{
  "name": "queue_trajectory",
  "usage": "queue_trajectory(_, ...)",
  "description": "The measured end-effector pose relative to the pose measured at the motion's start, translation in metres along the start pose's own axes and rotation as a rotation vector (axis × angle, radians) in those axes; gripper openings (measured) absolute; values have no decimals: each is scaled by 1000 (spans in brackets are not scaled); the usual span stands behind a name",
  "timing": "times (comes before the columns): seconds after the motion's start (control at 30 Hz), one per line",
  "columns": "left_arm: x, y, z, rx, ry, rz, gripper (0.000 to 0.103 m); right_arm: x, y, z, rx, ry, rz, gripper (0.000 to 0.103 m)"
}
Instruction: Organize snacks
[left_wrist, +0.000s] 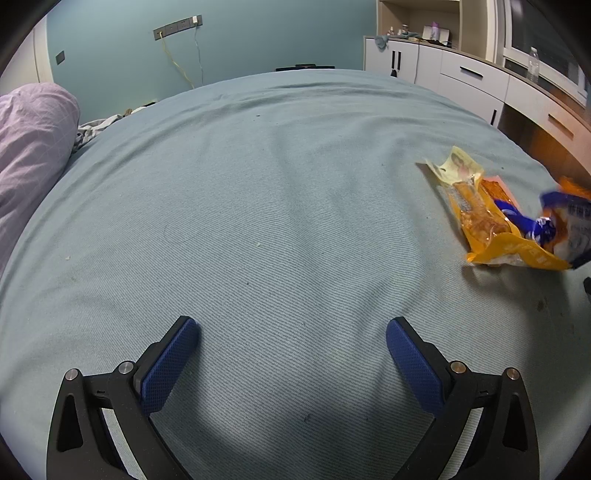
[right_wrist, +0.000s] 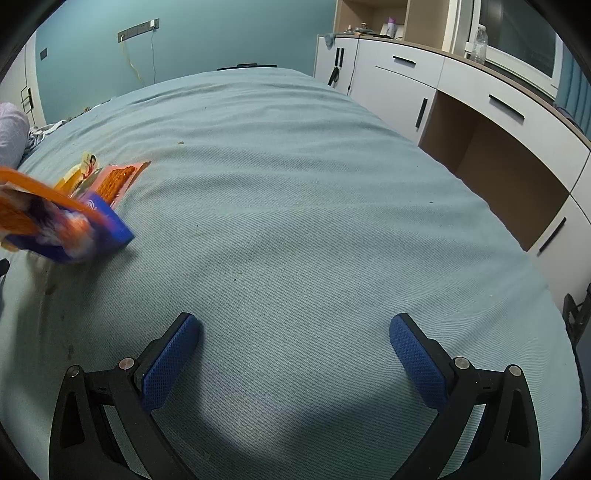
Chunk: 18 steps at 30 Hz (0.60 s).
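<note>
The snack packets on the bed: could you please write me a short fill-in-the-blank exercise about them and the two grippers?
1. Both the left gripper and the right gripper are ____.
2. The snack packets lie on a pale blue ____.
3. In the left wrist view, the packets appear on the ____ side.

Missing words: open; bed; right

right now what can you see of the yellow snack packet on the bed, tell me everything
The yellow snack packet is a long, glossy plastic pouch with a clear window showing a golden-brown bar inside. Its pale far end carries a small printed picture. It lies flat on the blue-green bedspread, angled away from the camera, overlapping an orange packet and touching a blurred blue-and-orange packet. Neither gripper touches it.
</note>
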<state>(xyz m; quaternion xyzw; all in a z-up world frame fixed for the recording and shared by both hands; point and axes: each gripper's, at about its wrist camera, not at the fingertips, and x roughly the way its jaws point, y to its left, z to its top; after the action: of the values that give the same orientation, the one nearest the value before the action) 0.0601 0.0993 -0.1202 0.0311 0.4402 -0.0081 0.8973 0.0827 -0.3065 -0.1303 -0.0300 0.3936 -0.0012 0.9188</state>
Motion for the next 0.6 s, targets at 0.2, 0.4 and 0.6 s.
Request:
queue_trajectory(0.2,0,0,0,-1,0,0,103,-1,1,0,2,2,0,103)
queue_trajectory(0.4,0,0,0,0,0,0,103,-1,3,0,3,1,-2,103)
queue_trajectory(0.6,1,0,0,0,0,0,103,-1,4,0,4,1,-2,103)
